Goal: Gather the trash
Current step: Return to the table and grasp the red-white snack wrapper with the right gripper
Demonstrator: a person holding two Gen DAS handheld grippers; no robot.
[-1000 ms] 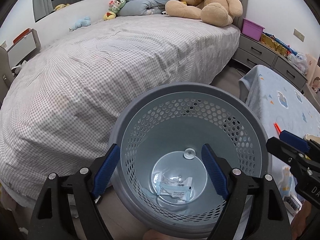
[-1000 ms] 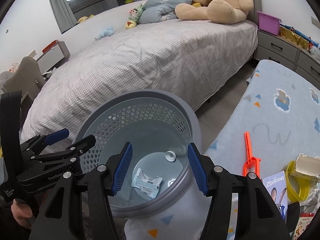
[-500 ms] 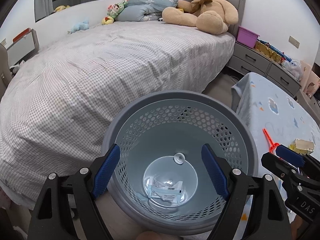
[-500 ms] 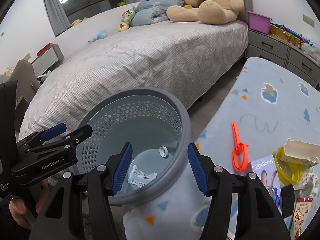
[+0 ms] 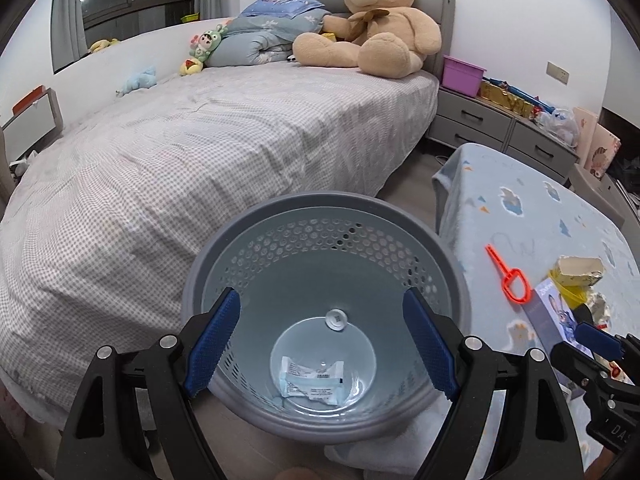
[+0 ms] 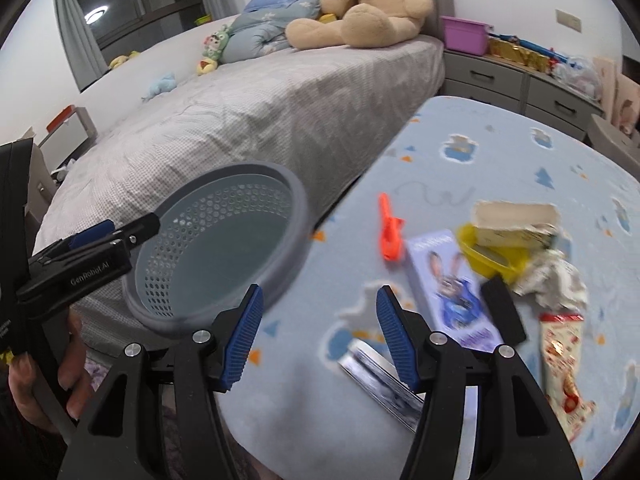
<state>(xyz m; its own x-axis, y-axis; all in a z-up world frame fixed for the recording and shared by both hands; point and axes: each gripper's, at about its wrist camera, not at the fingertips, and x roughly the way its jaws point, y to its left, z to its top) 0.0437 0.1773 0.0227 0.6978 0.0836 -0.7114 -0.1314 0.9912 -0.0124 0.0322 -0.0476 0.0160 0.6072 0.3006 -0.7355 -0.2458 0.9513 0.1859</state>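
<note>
A grey perforated trash basket (image 5: 452, 256) stands on the floor between the bed and a low table; a white wrapper (image 5: 312, 378) lies at its bottom. My left gripper (image 5: 322, 344) is open and empty above the basket's near rim. My right gripper (image 6: 320, 332) is open and empty over the table's blue cloth (image 6: 500, 160), right of the basket (image 6: 296, 216). On the cloth lie an orange plastic stick (image 6: 390, 228), a Zootopia box (image 6: 448, 276), a yellow cup (image 6: 492, 256) with torn cardboard, crumpled tissue (image 6: 554, 276) and a red snack wrapper (image 6: 564, 364).
A bed with a checked cover (image 5: 200, 152) fills the left, with a large teddy bear (image 5: 372, 28) and small toys at its head. Grey drawers (image 5: 492, 128) with clutter stand at the back right. A flat packet (image 6: 380, 380) lies near the table's front edge.
My right gripper has swung right, from over the basket to over the table's trash. My left gripper has drawn back and up a little; the basket sits farther below it.
</note>
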